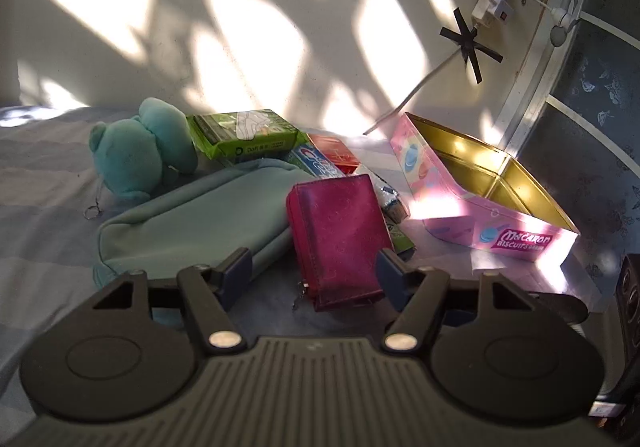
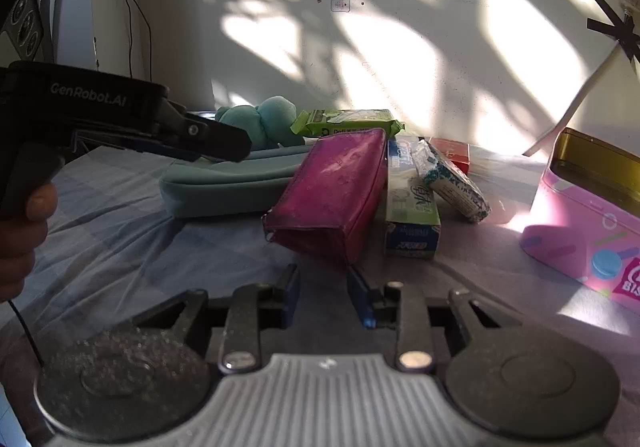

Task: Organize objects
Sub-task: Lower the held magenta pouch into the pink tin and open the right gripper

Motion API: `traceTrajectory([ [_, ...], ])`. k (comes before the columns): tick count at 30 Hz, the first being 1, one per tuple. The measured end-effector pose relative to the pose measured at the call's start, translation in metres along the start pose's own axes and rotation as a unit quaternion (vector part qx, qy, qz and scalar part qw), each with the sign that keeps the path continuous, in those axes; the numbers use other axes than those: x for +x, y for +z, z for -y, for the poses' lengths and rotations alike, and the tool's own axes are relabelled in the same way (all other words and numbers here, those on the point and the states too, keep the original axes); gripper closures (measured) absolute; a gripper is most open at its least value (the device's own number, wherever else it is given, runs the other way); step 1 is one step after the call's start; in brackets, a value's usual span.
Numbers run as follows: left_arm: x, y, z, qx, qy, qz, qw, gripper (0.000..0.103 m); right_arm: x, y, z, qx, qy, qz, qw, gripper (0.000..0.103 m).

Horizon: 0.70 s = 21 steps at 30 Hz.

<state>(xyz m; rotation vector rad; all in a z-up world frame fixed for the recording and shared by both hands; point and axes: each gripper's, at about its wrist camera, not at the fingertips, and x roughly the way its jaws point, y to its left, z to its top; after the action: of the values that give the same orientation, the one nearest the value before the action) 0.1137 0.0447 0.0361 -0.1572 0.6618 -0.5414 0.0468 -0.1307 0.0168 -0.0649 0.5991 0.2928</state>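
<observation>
1. The magenta wallet (image 1: 340, 239) lies nearest on the bed sheet (image 1: 44, 175), its near end between the spread fingers of the left gripper (image 1: 316, 267); the pads are apart from its sides and pinch nothing.
2. The right gripper (image 2: 324, 289) hovers just in front of the same wallet (image 2: 332, 191) with its jaws standing narrowly apart and nothing between them.
3. A teal pouch (image 1: 192, 219) lies just left of the wallet, touching it.
4. On the wallet's right lie a toothpaste box (image 2: 410, 203) and a wrapped roll (image 2: 452, 183) resting across it.
5. Further right, toward the bed's right edge, stands an open pink biscuit tin (image 1: 492, 203), its gold inside split into compartments.
6. Behind the pouch sit a teal plush toy (image 1: 140, 151), a green tissue pack (image 1: 244, 133) and a red box (image 1: 334, 153), near the sunlit wall (image 1: 240, 27).
</observation>
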Motion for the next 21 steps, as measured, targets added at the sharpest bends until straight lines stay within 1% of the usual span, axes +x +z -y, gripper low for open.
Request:
traceTrajectory([
  [2, 0.014, -0.002, -0.004, -0.018, -0.004, -0.018, 0.9997, 0.034, 0.007, 0.004, 0.002, -0.001, -0.003, -0.001, 1.000, 0.075],
  [5, 0.032, -0.001, -0.008, -0.054, -0.041, -0.044, 0.9967, 0.035, 0.019, 0.009, -0.001, -0.017, -0.013, 0.004, 1.000, 0.075],
  [6, 0.039, -0.001, -0.007, -0.062, -0.055, -0.057, 0.9949, 0.039, 0.024, 0.011, -0.001, -0.020, -0.017, 0.005, 1.000, 0.075],
  [7, 0.042, -0.002, -0.007, -0.071, -0.070, -0.053, 0.9936, 0.042, 0.027, 0.012, -0.001, -0.018, -0.021, 0.007, 1.000, 0.079],
  [8, 0.042, -0.001, -0.006, -0.076, -0.070, -0.051, 0.9933, 0.042, 0.028, 0.012, 0.000, -0.015, -0.032, 0.009, 0.999, 0.088],
  [9, 0.039, 0.001, -0.003, -0.073, -0.069, -0.053, 0.9935, 0.051, 0.028, 0.013, 0.002, -0.010, -0.043, 0.012, 0.999, 0.091],
  [10, 0.033, 0.004, 0.003, -0.066, -0.068, -0.049, 0.9943, 0.060, 0.024, 0.012, 0.007, 0.002, -0.043, 0.015, 0.999, 0.092],
  [12, 0.019, 0.013, 0.019, -0.039, -0.076, -0.033, 0.9958, 0.063, 0.004, 0.013, 0.020, 0.029, -0.030, 0.042, 0.998, 0.092],
  [13, 0.015, 0.018, 0.030, -0.026, -0.084, -0.025, 0.9958, 0.063, -0.006, 0.013, 0.023, 0.031, -0.035, 0.058, 0.997, 0.092],
  [16, 0.016, 0.033, 0.067, 0.006, -0.109, -0.005, 0.9940, 0.063, -0.038, 0.013, 0.036, 0.023, -0.088, 0.117, 0.989, 0.092],
  [17, 0.024, 0.039, 0.084, 0.023, -0.119, 0.001, 0.9927, 0.063, -0.047, 0.013, 0.046, 0.029, -0.110, 0.132, 0.985, 0.091],
  [19, 0.045, 0.049, 0.116, 0.048, -0.136, 0.002, 0.9896, 0.063, -0.059, 0.013, 0.070, 0.046, -0.145, 0.145, 0.978, 0.091],
  [21, 0.071, 0.057, 0.146, 0.065, -0.157, -0.002, 0.9855, 0.062, -0.069, 0.012, 0.103, 0.071, -0.181, 0.151, 0.969, 0.091],
])
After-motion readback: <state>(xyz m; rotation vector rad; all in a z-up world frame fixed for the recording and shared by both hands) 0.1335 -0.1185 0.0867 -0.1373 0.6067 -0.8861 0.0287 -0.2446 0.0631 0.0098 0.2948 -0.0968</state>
